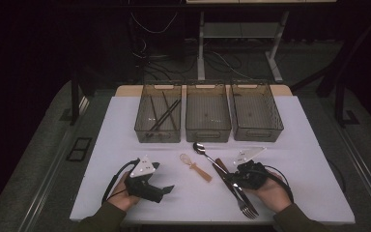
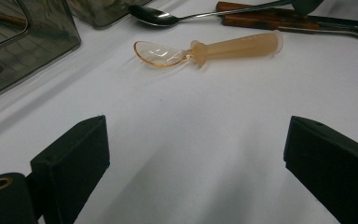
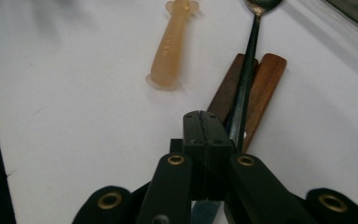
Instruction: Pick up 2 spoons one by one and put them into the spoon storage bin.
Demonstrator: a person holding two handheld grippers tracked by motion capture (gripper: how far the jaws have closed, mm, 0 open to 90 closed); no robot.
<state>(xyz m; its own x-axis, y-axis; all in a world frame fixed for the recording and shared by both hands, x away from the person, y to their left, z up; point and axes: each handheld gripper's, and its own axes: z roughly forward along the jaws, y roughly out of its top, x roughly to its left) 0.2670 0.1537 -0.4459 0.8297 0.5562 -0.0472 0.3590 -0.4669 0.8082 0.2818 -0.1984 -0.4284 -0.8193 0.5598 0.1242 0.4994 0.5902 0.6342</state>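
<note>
Spread left gripper (image 2: 196, 163) faces orange spoon (image 2: 205, 49), lying crosswise, bowl pointing left.

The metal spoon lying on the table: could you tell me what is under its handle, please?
Under the shiny metal spoon lie two brown wooden handles, side by side on the white table. The right gripper's shut fingers cover their near ends.

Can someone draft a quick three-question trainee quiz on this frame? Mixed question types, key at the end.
1. True or false: the left gripper has its jaws wide apart with nothing between them.
2. Which of the three bins holds chopsticks: A the left bin, B the middle bin, C the right bin?
3. What lies across the two wooden handles in front of the shut right gripper?

Key: 1 true; 2 A; 3 the metal spoon, beside the translucent orange spoon.
</note>
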